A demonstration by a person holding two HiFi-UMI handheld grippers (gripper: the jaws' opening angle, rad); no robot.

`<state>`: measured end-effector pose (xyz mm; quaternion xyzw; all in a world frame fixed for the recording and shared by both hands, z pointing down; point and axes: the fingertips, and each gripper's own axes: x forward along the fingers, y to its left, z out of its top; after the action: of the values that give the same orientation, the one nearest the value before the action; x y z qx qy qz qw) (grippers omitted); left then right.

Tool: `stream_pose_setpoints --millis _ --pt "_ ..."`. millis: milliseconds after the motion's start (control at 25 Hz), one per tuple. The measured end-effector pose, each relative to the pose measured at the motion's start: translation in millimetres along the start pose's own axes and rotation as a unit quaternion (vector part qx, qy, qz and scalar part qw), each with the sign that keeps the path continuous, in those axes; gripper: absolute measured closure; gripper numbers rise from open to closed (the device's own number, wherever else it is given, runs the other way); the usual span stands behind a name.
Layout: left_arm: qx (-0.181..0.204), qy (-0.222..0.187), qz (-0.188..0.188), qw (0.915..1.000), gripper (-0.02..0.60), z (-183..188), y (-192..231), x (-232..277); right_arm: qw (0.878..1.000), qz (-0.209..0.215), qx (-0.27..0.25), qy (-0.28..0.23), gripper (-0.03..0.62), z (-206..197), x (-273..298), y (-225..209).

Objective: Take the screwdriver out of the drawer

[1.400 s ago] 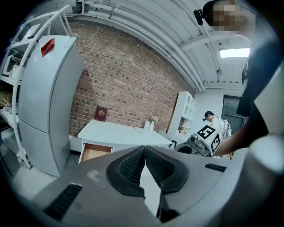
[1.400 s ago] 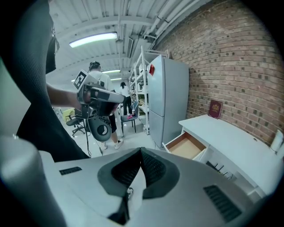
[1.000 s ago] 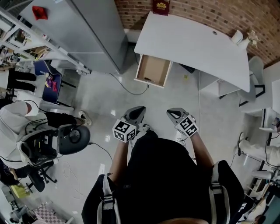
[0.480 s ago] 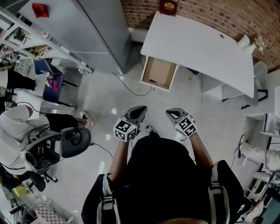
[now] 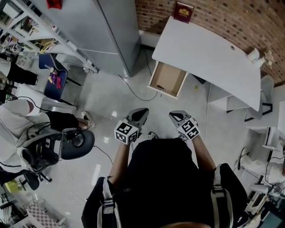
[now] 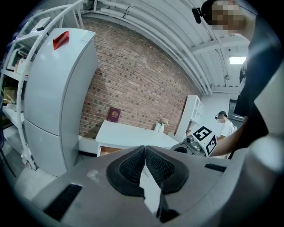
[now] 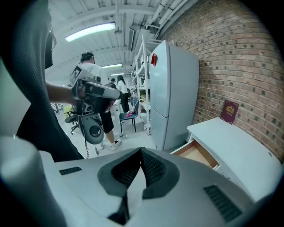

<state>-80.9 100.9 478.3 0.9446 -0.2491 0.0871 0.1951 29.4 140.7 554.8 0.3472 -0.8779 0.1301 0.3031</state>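
Both clenched, empty: left tongs (image 5: 141, 113), right tongs (image 5: 174, 115) | drawer (image 5: 169, 76) shifted right since earlier

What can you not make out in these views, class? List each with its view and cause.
Screwdriver: head view, open wooden drawer too small to show any contents.
Drawer's inside: left gripper view, mostly hidden behind left gripper; right gripper view, partly covered by right gripper.
Dark red book: cover print too small, every view.
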Motion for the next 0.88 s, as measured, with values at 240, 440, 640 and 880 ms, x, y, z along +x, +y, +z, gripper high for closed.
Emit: stream_pose_setpoints --millis 240,440,640,880 --pt "-0.010 -0.006 0.030 0.9995 0.563 2 10 -12 0.999 0.018 -0.026 0.003 0.539 19 11 -5" --pt "-0.015 -0.013 0.065 0.9977 0.563 3 30 -13 0.998 0.042 -0.050 0.001 0.539 25 31 -21" --pt "-0.026 -0.024 0.106 0.9937 0.563 11 43 -10 0.995 0.074 -0.065 0.009 0.539 33 44 -47" --pt "-0.043 -0.031 0.154 0.9866 0.563 16 65 15 0.990 0.110 -0.093 0.006 0.539 39 65 -89"
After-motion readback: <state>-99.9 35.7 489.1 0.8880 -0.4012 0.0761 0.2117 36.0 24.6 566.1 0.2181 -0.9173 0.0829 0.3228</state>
